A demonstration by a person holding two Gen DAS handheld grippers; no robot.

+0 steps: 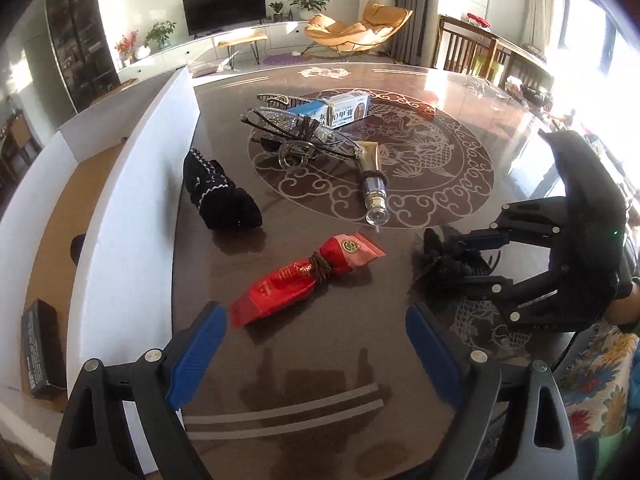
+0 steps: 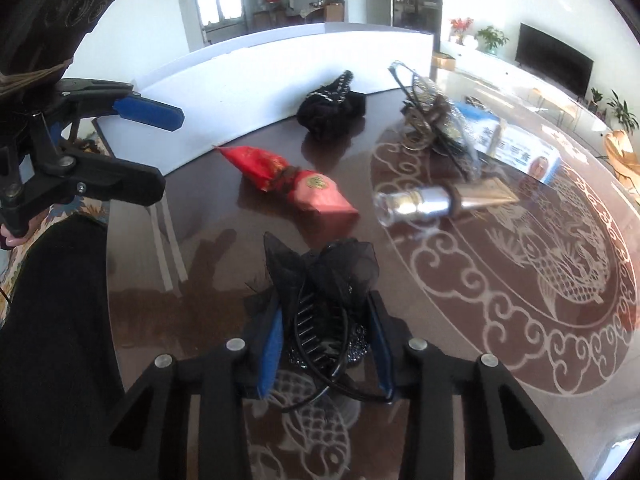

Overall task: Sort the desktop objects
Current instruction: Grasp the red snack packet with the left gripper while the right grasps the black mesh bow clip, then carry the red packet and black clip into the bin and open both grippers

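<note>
The right gripper (image 2: 326, 338) clamped the black gauze-bow hair claw (image 2: 320, 300); the red foil packet (image 1: 304, 278) lay slantwise just ahead of the empty, wide-open left gripper (image 1: 316, 344).

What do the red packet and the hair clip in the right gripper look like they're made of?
Red packet: glossy plastic or foil film, going by its creases and highlights. Hair clip: sheer black mesh bow on dark comb teeth, probably plastic; right gripper clamps it.

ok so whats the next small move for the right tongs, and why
Probably lift straight up. The right tongs look closed on the black bow hair clip, which seems still on the table; the white tray sits across it, and the left tongs hang open, empty.
</note>
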